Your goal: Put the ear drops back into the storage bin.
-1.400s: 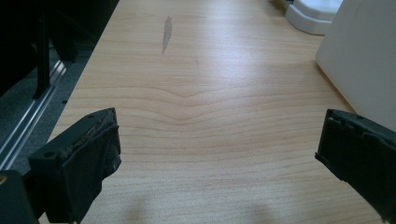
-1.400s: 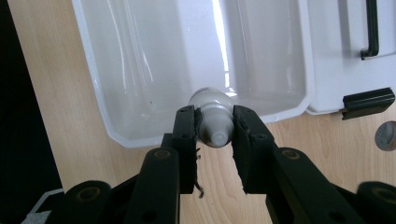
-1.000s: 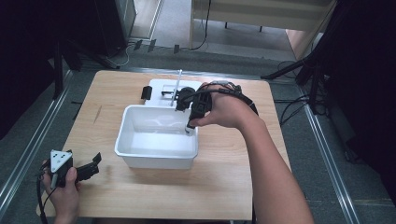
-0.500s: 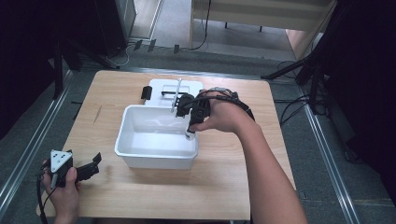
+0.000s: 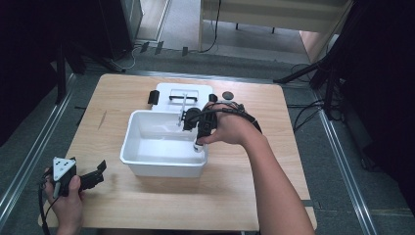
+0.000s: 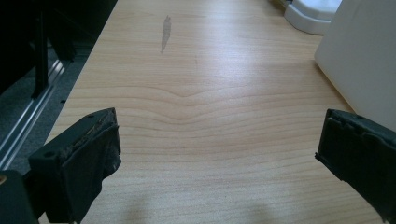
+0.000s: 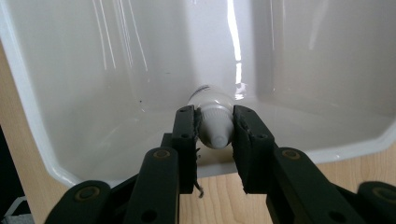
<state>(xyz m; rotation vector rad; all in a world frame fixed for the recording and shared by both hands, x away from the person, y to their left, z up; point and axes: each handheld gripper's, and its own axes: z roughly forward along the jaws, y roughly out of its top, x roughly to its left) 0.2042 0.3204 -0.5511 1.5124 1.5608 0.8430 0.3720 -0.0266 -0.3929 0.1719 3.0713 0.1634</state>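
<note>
Right claw is clamped on a small white bottle, both jaws pressed against its capped end, and holds it inside the white tub, with the bottle's far end down near the tub's floor. From the high view, that right claw sits over the tub's near right corner, the person's forearm reaching in from the bottom. Left claw rests wide apart with nothing between its jaws, above bare wooden table; in the high view the left claw lies at the table's near left corner, well apart from the tub. Behind the tub sits a white lid with a dark handle.
</note>
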